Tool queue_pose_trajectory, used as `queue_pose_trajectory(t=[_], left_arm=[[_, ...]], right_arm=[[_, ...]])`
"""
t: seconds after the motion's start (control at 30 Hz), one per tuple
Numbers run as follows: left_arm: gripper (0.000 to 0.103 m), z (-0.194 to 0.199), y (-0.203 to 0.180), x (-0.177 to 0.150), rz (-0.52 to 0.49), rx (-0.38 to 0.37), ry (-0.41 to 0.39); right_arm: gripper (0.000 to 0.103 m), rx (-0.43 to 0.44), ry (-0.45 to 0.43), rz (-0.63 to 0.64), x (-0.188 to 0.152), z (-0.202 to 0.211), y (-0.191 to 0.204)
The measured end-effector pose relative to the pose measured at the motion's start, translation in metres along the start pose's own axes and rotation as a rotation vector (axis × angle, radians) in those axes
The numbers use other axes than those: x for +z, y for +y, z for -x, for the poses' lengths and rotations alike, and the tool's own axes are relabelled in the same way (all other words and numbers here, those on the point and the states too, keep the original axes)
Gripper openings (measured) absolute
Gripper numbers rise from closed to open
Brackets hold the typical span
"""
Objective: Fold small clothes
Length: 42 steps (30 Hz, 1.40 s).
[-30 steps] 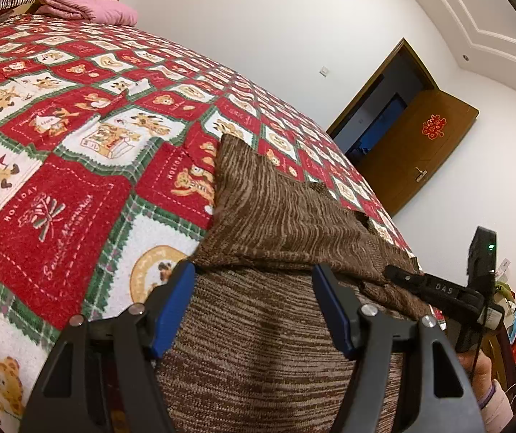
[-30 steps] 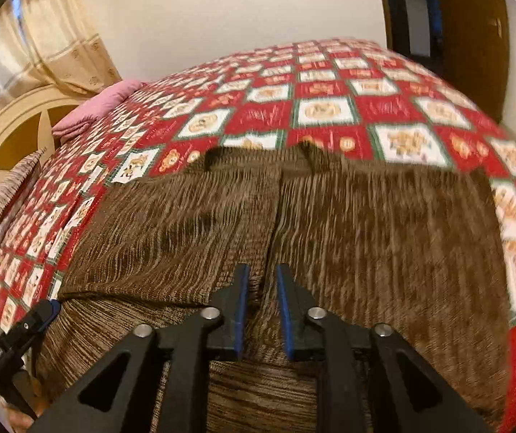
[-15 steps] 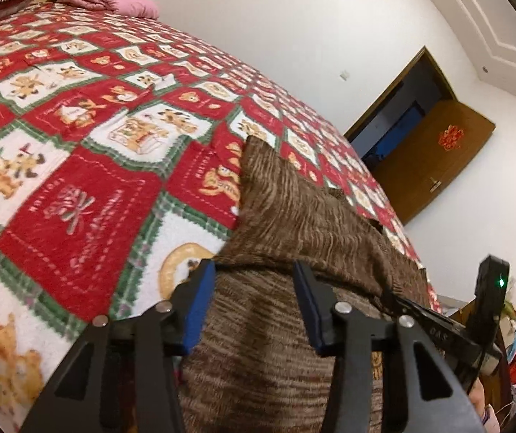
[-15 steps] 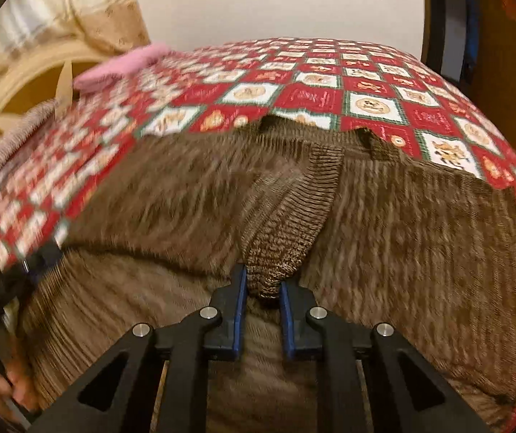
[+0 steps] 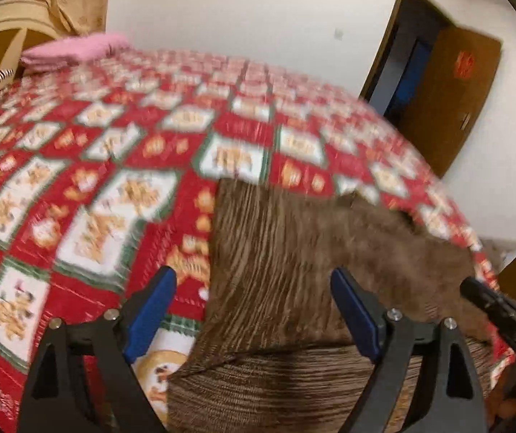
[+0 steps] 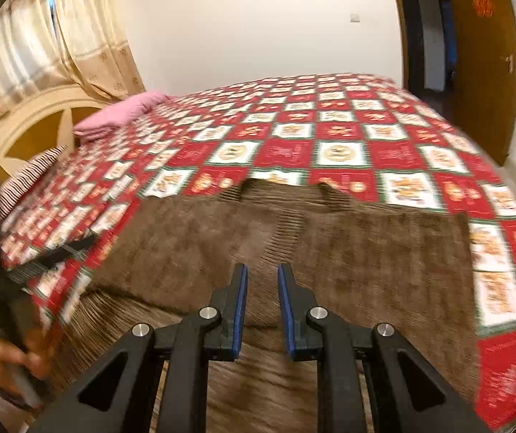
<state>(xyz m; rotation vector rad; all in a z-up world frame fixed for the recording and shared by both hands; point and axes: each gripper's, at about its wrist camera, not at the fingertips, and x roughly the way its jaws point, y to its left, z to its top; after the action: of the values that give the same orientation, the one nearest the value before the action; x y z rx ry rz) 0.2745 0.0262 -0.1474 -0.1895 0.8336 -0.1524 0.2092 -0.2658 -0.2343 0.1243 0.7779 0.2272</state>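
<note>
a brown striped knit garment (image 6: 348,252) lies spread flat on the near part of a bed covered with a red, white and green checked holiday quilt (image 6: 330,133). its two sleeves are folded in across the body and meet near the middle, and the ribbed lower part hangs toward the near edge of the bed. in the left wrist view the same garment (image 5: 286,270) shows its left side edge on the quilt (image 5: 113,180), much blurred.

the right gripper (image 6: 261,299) hovers over the middle of the garment with its blue-padded fingers a narrow gap apart and nothing between them. the left gripper (image 5: 254,310) hangs above the garment's left edge, fingers spread wide, gripping nothing.

the person's left hand (image 6: 12,357) shows at the lower left of the right wrist view, blurred.

at the head of the bed lie a folded pink cloth (image 6: 120,112) and a black-and-white striped pillow (image 6: 27,176), beside a cream rounded headboard (image 6: 23,126) and beige curtains (image 6: 59,36). a brown wooden door (image 5: 445,101) stands open by the far wall.
</note>
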Motion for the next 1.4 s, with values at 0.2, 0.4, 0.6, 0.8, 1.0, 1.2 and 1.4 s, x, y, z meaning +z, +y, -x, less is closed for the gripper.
queue_pose_trajectory(t=[0.2,0.4,0.6,0.8,1.0,1.2,1.4], left_arm=[[0.090,-0.006,0.014,-0.032,-0.041,0.113,0.029],[0.092,0.003,0.014,-0.036,-0.090,0.151,0.037],[0.093,0.068,0.047,-0.062,-0.085,0.034,-0.079],[0.101,0.131,0.076,-0.077,-0.121,-0.037,-0.161],[0.103,0.167,0.090,-0.104,-0.148,-0.093,-0.148],[0.103,0.173,0.089,-0.142,-0.170,-0.168,-0.051],[0.103,0.176,0.066,-0.175,-0.288,-0.155,0.059]], right_arm=[[0.021,0.020,0.107,0.061,-0.030,-0.049,0.021],[0.021,0.031,0.179,-0.033,-0.036,-0.015,0.013],[0.022,-0.053,0.013,-0.106,-0.073,0.096,-0.017],[0.057,-0.177,-0.117,-0.205,-0.113,0.204,-0.051],[0.057,-0.179,-0.087,-0.221,-0.144,0.248,-0.061],[0.057,-0.165,0.005,-0.212,-0.182,0.257,-0.055],[0.057,-0.125,0.168,-0.196,-0.227,0.238,-0.034]])
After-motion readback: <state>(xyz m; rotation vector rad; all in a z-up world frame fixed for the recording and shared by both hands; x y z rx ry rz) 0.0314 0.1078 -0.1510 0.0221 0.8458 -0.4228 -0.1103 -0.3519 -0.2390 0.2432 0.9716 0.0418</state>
